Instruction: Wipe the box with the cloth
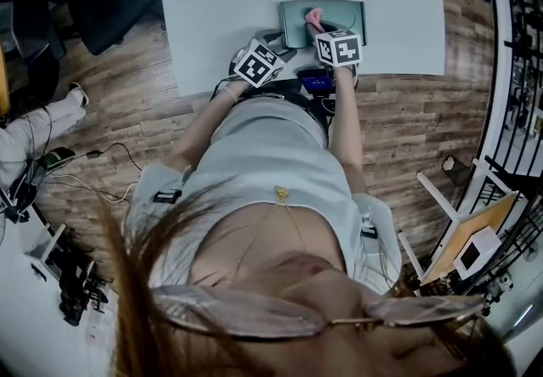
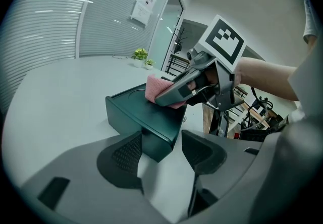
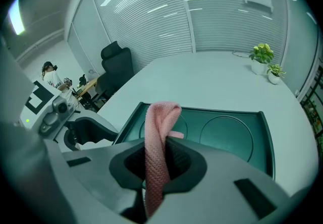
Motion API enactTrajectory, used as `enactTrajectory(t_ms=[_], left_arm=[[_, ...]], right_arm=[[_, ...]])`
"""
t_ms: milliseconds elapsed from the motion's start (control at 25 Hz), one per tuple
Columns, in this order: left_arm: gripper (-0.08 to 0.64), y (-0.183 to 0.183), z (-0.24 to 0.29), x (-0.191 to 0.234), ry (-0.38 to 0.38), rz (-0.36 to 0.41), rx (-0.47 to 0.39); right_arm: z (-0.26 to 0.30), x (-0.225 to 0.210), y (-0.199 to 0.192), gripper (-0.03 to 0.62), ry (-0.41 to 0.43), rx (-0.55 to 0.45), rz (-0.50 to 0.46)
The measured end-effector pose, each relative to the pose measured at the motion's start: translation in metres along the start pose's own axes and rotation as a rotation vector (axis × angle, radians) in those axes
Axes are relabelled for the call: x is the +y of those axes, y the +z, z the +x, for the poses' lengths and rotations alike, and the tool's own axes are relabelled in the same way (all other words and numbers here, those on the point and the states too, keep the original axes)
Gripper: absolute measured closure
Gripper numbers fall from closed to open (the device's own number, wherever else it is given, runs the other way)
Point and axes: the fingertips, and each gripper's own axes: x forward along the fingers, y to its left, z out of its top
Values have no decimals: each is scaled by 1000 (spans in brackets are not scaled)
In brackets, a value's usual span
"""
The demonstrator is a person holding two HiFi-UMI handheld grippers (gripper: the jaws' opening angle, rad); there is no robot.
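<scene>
Grips cloth (image 3: 157,122) in right gripper (image 3: 162,160) over box (image 3: 232,132); leaves left gripper (image 2: 161,150) fingers (image 2: 123,157) open at box corner (unbraced); risks sliding.

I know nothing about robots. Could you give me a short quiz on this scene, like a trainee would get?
1. True or false: the left gripper holds the cloth.
2. Where does the box stand? A: the floor. B: the table. C: a chair.
3. Fill in: the cloth is coloured ____.

Key: 1 false, the right gripper is shut on it; 2 B; 3 pink.
</scene>
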Motion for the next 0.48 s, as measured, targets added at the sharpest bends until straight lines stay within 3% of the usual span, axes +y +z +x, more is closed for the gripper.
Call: enactTrajectory(t_ms=[480], left_arm=[[314, 0, -1, -2, -6, -1, -8]], right_arm=[[9, 31, 2, 552, 68, -12, -1]])
